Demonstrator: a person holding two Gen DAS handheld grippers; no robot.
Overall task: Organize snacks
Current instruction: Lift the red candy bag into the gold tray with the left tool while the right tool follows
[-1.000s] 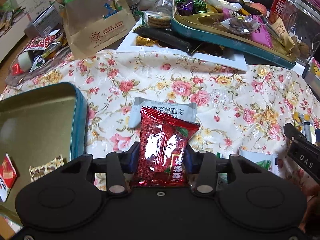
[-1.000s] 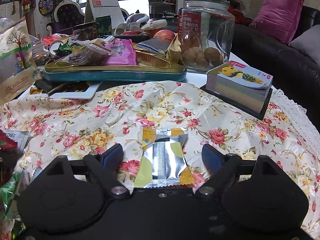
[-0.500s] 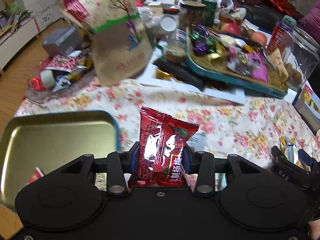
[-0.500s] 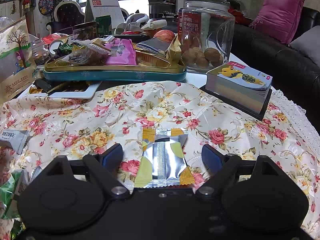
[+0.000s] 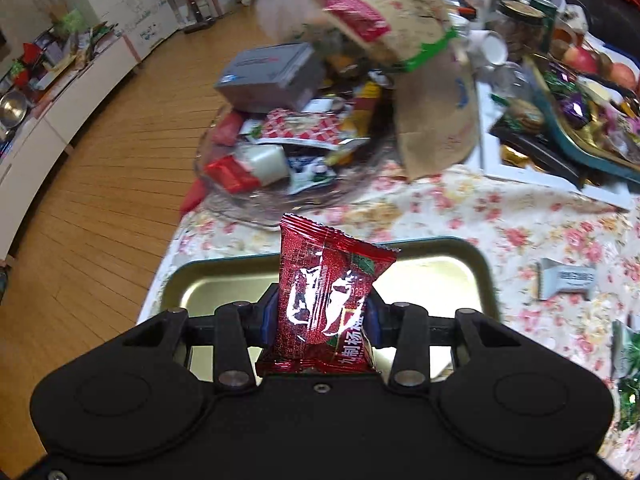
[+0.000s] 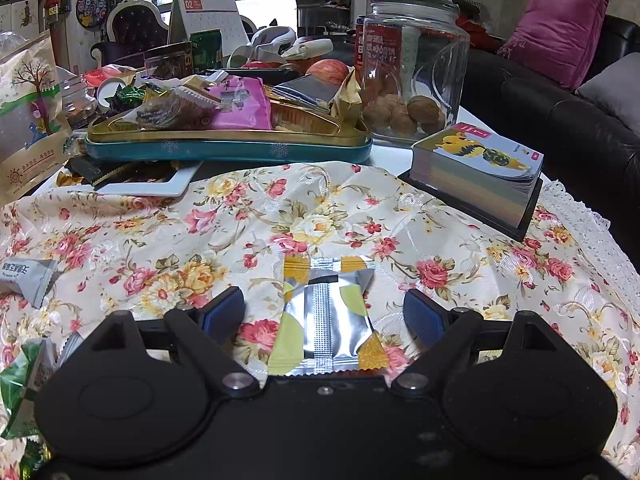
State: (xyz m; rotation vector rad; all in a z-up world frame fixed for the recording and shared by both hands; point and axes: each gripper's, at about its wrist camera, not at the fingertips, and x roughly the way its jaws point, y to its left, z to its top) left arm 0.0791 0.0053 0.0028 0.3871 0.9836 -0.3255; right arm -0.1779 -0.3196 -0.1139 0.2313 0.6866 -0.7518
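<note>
My left gripper (image 5: 320,316) is shut on a red snack packet (image 5: 326,300) and holds it upright above an open gold tin with a teal rim (image 5: 208,284) at the table's left edge. My right gripper (image 6: 324,312) is open and low over the floral tablecloth (image 6: 160,220). A silver, yellow and green snack packet (image 6: 326,316) lies flat between its blue pads (image 6: 222,312), touching neither. A grey packet lies on the cloth in both views (image 5: 566,280) (image 6: 28,278).
A glass bowl of snacks (image 5: 272,168) and a paper bag (image 5: 420,60) stand beyond the tin. In the right wrist view a full teal tin (image 6: 228,148), a glass jar of walnuts (image 6: 412,68) and a card stack (image 6: 476,168) stand behind. Green packets (image 6: 20,392) lie at the left.
My left gripper has swung left with the red packet, from over the cloth to above the gold tin. The right gripper has stayed still and open around the silver packet.
</note>
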